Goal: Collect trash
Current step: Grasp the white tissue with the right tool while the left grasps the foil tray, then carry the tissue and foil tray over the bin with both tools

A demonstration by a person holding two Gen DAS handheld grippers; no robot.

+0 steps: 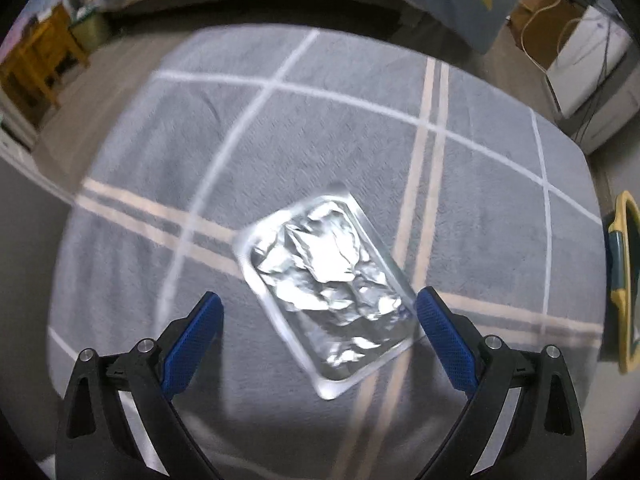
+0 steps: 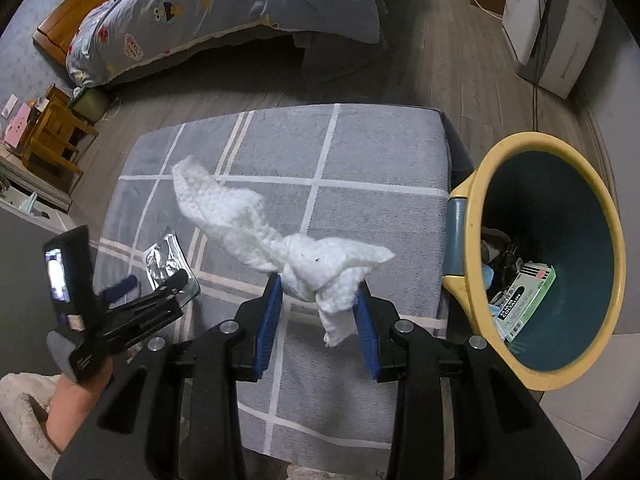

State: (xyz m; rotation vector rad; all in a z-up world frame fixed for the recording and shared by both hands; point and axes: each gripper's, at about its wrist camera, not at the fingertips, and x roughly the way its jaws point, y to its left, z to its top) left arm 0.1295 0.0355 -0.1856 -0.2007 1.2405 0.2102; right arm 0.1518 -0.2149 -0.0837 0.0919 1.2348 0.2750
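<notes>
A silver foil blister pack (image 1: pixel 326 286) lies on the grey checked cushion (image 1: pixel 320 132). My left gripper (image 1: pixel 318 306) is open, its blue fingers on either side of the pack's near end, just above it. In the right wrist view the left gripper (image 2: pixel 156 278) hovers over the same pack (image 2: pixel 162 258). My right gripper (image 2: pixel 320 284) is shut on a crumpled white paper towel (image 2: pixel 280 236) and holds it above the cushion (image 2: pixel 360 152). The yellow-rimmed teal trash bin (image 2: pixel 540 256) stands right of the cushion.
The bin holds a green box (image 2: pixel 524 300) and other trash; its rim shows in the left wrist view (image 1: pixel 624 280). A bed with a patterned blue duvet (image 2: pixel 224 12) lies beyond. A wooden stool (image 2: pixel 52 136) stands left, a white appliance with cables (image 2: pixel 548 24) right.
</notes>
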